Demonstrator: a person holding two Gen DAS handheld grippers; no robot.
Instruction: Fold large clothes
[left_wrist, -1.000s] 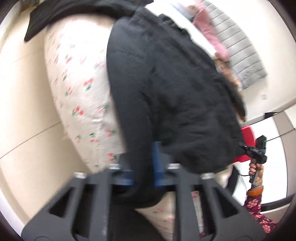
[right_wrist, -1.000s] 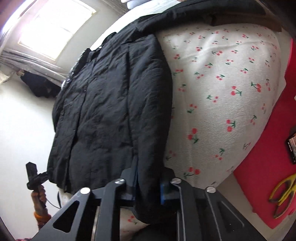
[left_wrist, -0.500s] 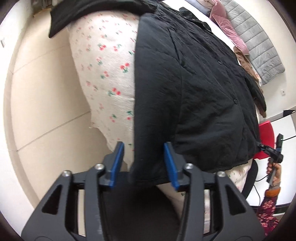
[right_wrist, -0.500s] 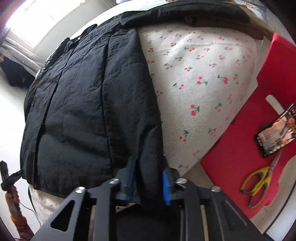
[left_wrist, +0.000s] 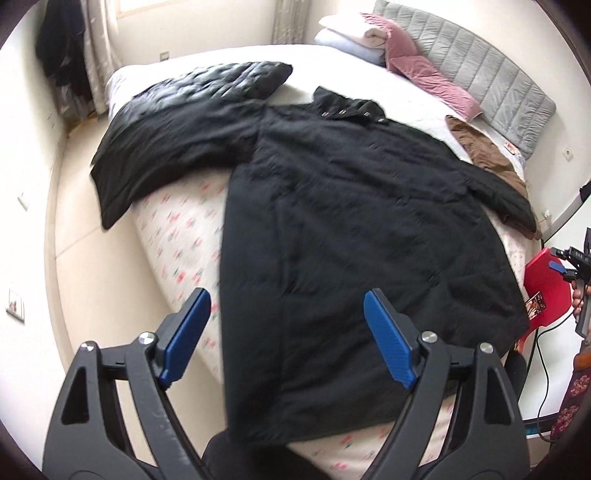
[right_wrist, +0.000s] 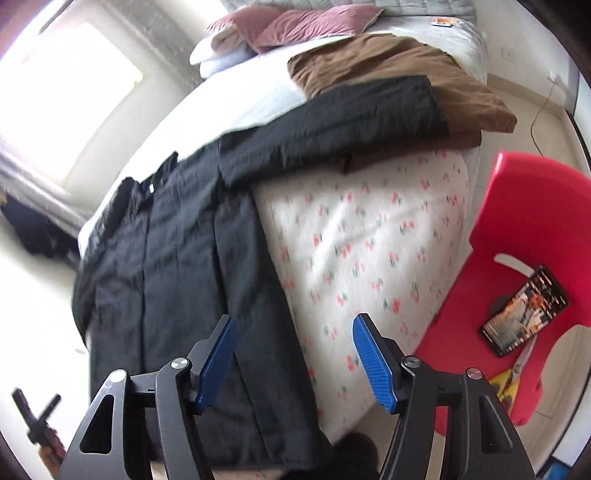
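Note:
A large black quilted coat (left_wrist: 351, 229) lies spread front-up on the bed, collar toward the headboard, both sleeves out to the sides, hem over the foot edge. It also shows in the right wrist view (right_wrist: 177, 266). My left gripper (left_wrist: 284, 328) is open and empty, raised above the coat's hem at its left side. My right gripper (right_wrist: 293, 354) is open and empty above the hem's right edge. The right gripper shows at the far right of the left wrist view (left_wrist: 570, 258).
The bed has a cherry-print sheet (right_wrist: 369, 240). A brown garment (right_wrist: 399, 77) lies under the coat's right sleeve. Pillows (left_wrist: 388, 48) and a grey headboard (left_wrist: 498, 85) are at the far end. A red stool (right_wrist: 517, 258) holds a phone (right_wrist: 524, 310) and scissors (right_wrist: 511, 376).
Both grippers have opened and let go of the coat's hem, then pulled back and up. The coat now lies flat on the bed.

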